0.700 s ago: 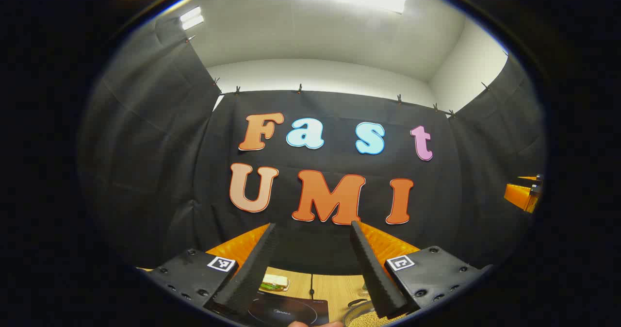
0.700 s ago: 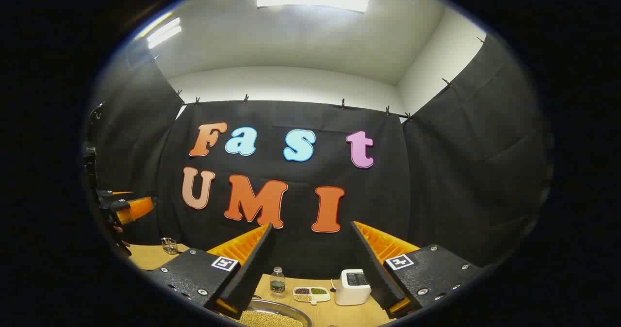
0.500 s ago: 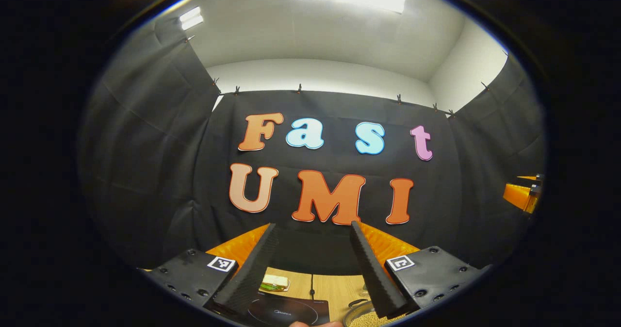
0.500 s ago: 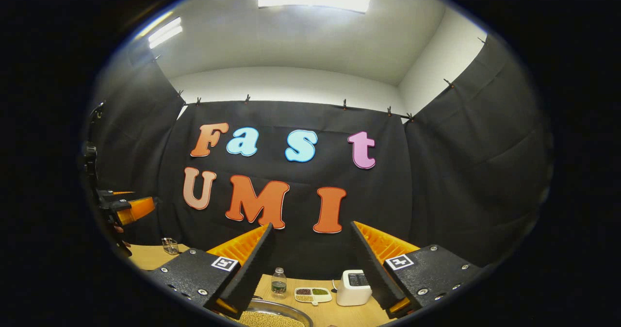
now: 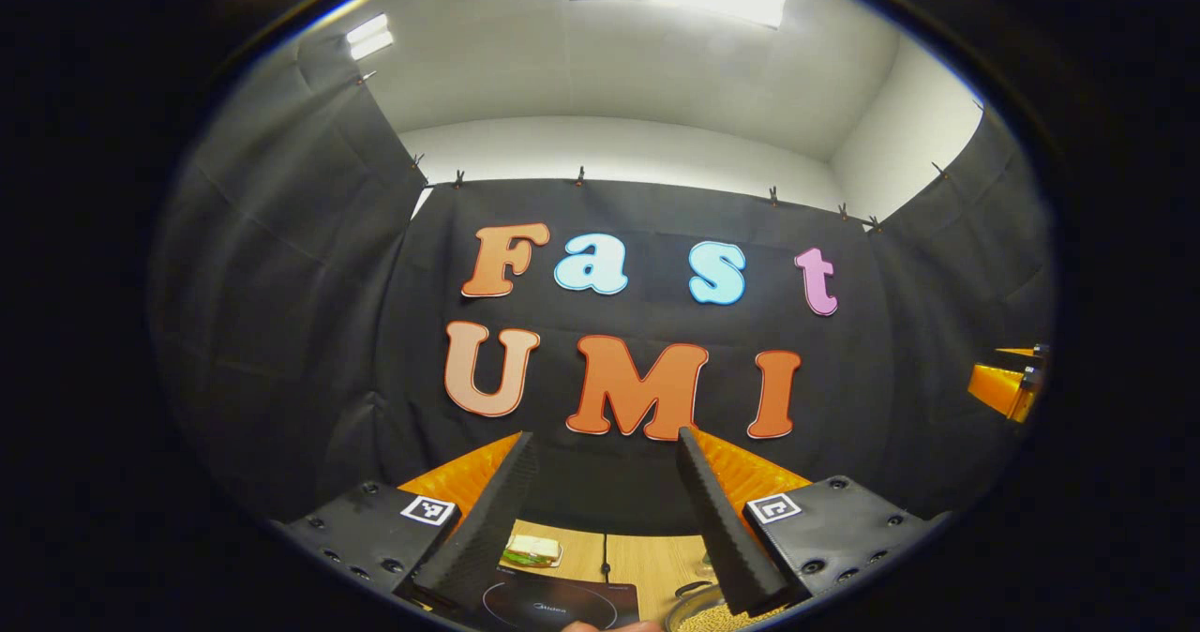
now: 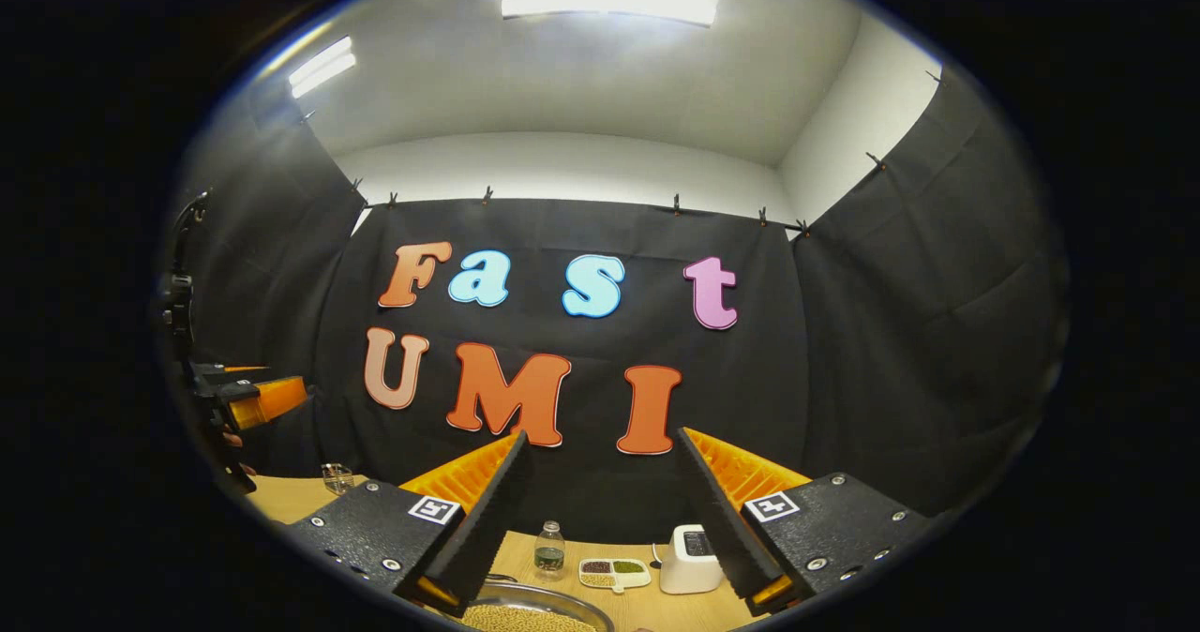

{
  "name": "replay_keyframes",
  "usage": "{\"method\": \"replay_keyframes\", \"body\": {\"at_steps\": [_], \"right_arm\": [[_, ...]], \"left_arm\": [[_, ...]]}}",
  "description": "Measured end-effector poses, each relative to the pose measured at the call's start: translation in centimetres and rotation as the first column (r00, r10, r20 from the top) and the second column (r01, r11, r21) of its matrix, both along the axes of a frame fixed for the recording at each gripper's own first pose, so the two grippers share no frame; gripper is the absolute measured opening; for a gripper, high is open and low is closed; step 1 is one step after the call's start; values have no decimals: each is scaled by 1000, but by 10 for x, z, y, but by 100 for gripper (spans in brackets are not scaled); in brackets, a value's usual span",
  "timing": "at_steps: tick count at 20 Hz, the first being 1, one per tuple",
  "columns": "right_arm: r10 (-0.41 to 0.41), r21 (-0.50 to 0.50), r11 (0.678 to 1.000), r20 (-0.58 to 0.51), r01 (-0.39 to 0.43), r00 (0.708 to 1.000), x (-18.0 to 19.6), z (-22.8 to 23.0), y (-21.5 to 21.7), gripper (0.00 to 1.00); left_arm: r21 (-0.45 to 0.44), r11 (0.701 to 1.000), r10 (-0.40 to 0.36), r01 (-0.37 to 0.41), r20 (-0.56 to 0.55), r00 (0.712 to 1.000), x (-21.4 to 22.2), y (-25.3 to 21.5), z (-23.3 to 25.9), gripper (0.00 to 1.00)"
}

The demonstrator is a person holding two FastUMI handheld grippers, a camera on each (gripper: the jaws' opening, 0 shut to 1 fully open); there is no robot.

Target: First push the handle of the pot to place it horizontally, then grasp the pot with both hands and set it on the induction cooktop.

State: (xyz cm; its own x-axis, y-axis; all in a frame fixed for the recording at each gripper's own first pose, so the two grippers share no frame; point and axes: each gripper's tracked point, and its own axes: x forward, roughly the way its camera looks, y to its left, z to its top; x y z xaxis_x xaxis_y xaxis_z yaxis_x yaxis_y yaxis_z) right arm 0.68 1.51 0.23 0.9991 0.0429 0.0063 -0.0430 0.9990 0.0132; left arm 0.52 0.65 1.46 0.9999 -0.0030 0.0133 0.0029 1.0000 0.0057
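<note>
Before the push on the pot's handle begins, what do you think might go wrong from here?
1. The pot is heaped with small grains, so a hard shove or a tilted lift may spill them.
2. A bottle, a dish and a toaster stand behind it; a long push might knock them.
3. Both hand-held grippers, left and right, point high, so the handle is poorly seen.

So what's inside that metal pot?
The pot holds small tan grains, maybe beans, heaped near its rim. The right gripper's finger covers its left edge, and what lies under the grains is hidden.
</note>
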Motion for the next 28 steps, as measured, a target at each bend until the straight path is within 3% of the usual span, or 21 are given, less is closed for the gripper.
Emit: {"method": "replay_keyframes", "body": {"at_steps": [13,20,28], "right_arm": [[20,6,1000,-28,-20,999,2,-13,5,95],[37,22,999,-35,-37,999,2,-27,8,95],[38,59,998,-175,-28,984,-6,-88,2,95]], "left_arm": [[-58,998,26,-28,-44,999,0,20,-4,97],[-35,999,38,-39,-18,999,-1,25,1,98],[43,998,55,-56,27,998,-4,20,1,98]]}}
